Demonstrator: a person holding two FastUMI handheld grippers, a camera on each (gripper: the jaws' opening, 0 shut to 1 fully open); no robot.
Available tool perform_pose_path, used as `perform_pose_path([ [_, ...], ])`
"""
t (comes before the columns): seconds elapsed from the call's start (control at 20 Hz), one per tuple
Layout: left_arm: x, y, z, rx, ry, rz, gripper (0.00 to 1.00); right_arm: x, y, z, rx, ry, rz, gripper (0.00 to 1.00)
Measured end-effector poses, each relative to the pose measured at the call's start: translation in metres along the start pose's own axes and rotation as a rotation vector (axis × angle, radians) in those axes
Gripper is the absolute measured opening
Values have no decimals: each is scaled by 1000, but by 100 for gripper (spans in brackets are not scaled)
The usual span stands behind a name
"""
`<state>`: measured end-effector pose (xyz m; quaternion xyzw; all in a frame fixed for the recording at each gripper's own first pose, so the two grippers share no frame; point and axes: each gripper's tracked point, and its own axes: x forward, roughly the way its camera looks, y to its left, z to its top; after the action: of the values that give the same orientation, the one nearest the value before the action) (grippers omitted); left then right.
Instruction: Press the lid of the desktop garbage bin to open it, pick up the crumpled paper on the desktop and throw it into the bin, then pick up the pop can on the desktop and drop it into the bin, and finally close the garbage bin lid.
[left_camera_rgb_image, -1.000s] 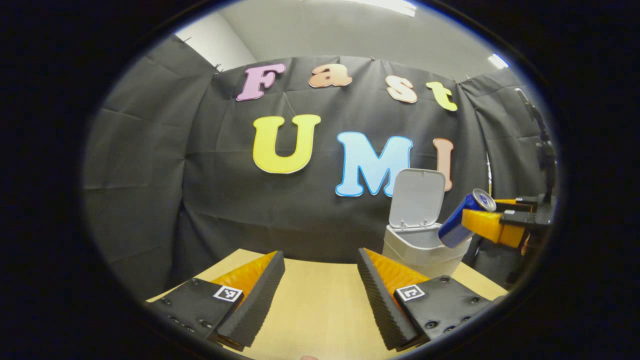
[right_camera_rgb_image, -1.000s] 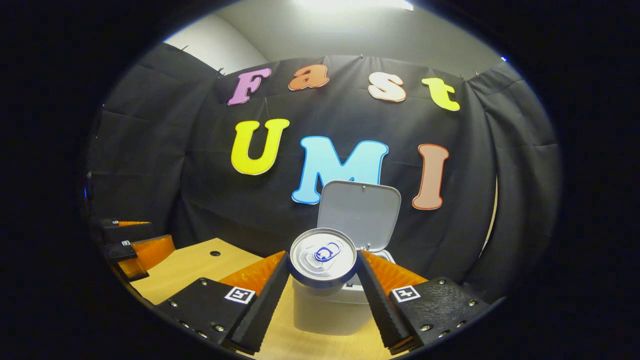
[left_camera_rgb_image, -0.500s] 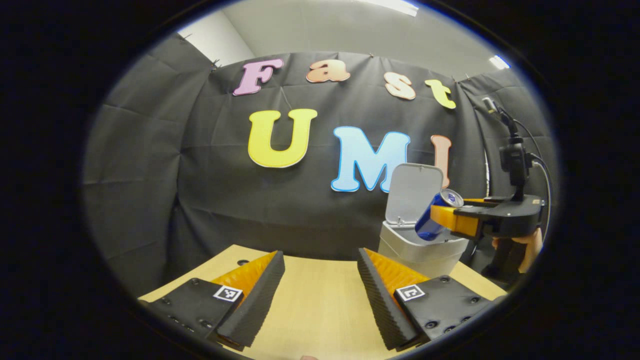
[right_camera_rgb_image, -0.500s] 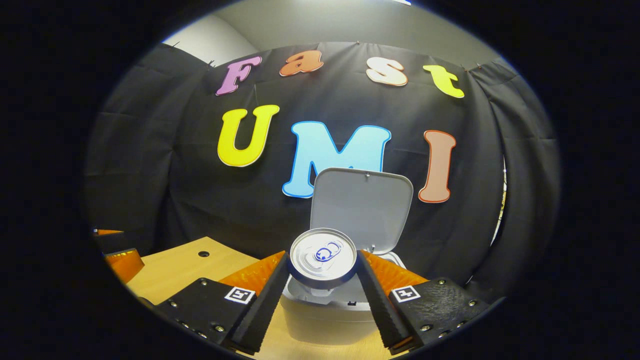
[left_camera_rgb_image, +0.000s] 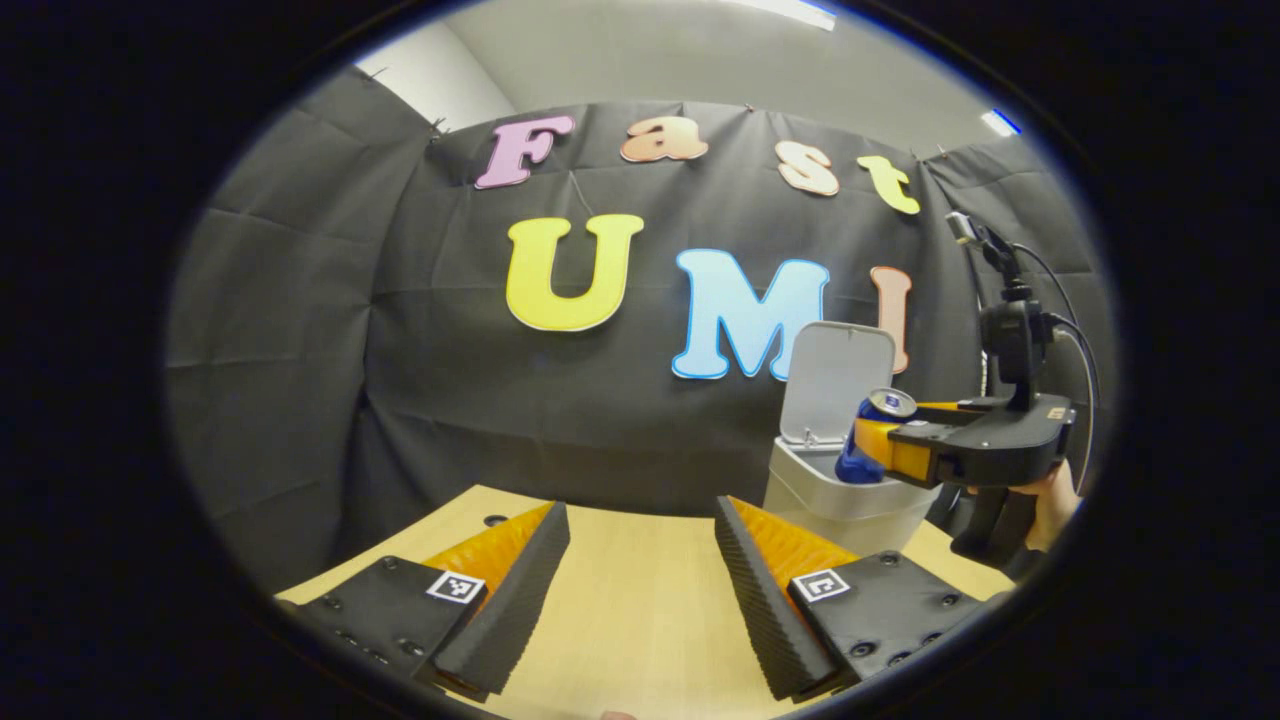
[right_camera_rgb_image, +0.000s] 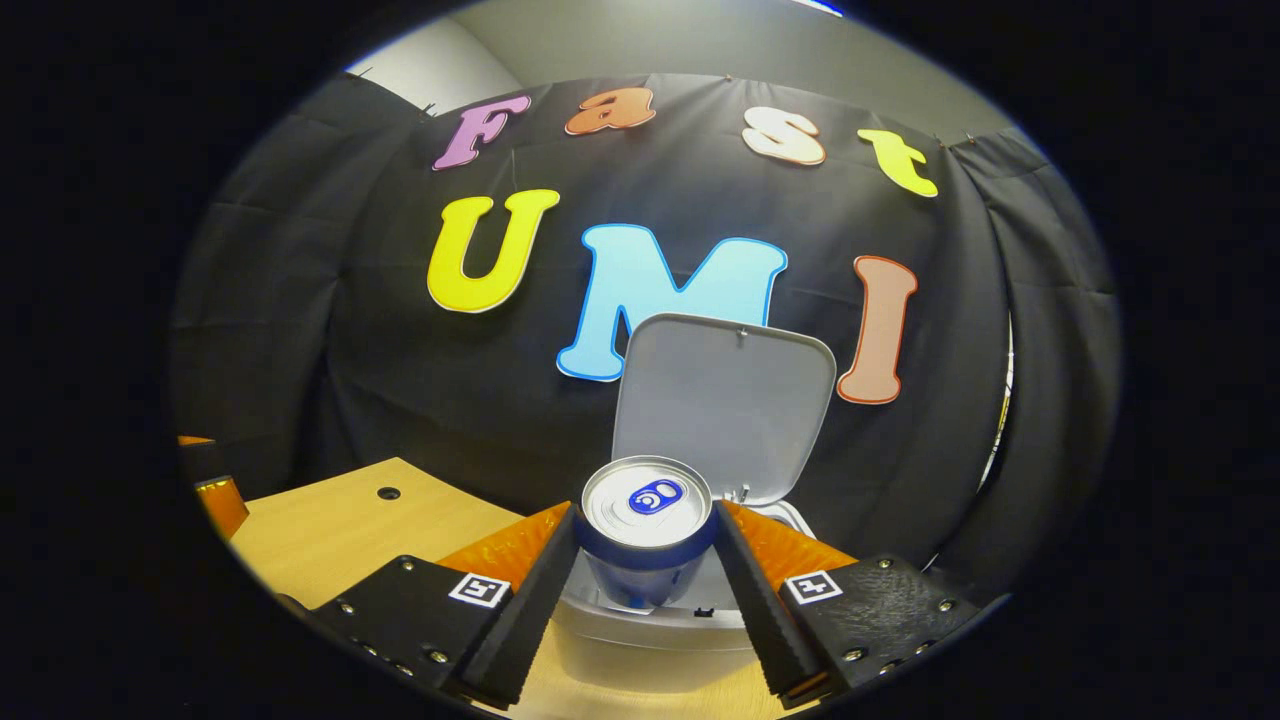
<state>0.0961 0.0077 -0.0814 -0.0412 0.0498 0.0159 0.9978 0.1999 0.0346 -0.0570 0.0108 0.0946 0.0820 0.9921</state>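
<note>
**Holding the can over the open bin**

Looking along the right gripper (right_camera_rgb_image: 645, 560), we saw its two fingers closed on the can (right_camera_rgb_image: 646, 515), one pressing each side just below the rim. The can's silver top faced us and its blue body dropped away between the fingers. Directly beneath and ahead of the tips lay the bin (right_camera_rgb_image: 655, 640), its mouth open under the can. The lid (right_camera_rgb_image: 725, 405) stood raised behind the can, hinged at the far edge. To the left of the fingers we saw the table (right_camera_rgb_image: 340, 525), with a small round hole in its surface.

From the left gripper (left_camera_rgb_image: 640, 590), we saw its fingers spread wide with nothing between them, only bare table (left_camera_rgb_image: 630, 620) below. Ahead and to the right stood the bin (left_camera_rgb_image: 850, 500) with its lid (left_camera_rgb_image: 838, 380) upright. The right gripper (left_camera_rgb_image: 880, 445) reached in from the right, held by a hand (left_camera_rgb_image: 1050, 500) at its handle. It gripped the can (left_camera_rgb_image: 868, 440), which was tilted, top end up and toward the right, with its lower end at the bin's mouth. We could not tell whether the can's base touched the rim. We could not see the paper inside the bin from either view.
</note>
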Motion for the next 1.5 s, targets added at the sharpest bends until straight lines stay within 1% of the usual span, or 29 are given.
perform_pose_path([
  [0.1,-2,-1,-2,-4,3,-3,97,0,-3,3,-3,-8,-8,84],
  [0.15,-3,-1,-2,-5,5,-6,97,2,-4,3,-8,-11,-9,87],
  [0.3,-5,-3,-2,0,5,-13,96,3,-7,6,-19,-9,-24,89],
  [0.4,-6,-2,1,5,2,-19,97,2,-6,11,-12,-20,-28,89],
  [0.55,-6,0,3,3,1,-35,94,1,-6,24,-26,-40,-38,89],
  [0.65,-4,1,4,7,-4,-48,94,3,-5,33,-34,-50,-42,89],
  [0.7,-5,3,5,8,-5,-54,97,4,-4,37,-31,-51,-40,89],
  [0.85,1,6,3,9,-4,-79,97,12,-6,48,-6,-45,-48,89],
  [1.0,9,8,2,24,-4,-109,96,26,-18,69,-22,-53,-81,89],
  [1.2,27,9,6,58,-7,-161,95,48,-34,97,-7,-70,-123,89],
  [1.4,43,3,12,54,-11,-210,94,70,-52,125,10,-93,-169,89],
  [1.45,46,1,13,46,-9,-222,94,76,-58,133,4,-104,-182,91],
  [1.5,49,-2,13,36,-6,-233,95,81,-65,140,-6,-112,-198,88],
])
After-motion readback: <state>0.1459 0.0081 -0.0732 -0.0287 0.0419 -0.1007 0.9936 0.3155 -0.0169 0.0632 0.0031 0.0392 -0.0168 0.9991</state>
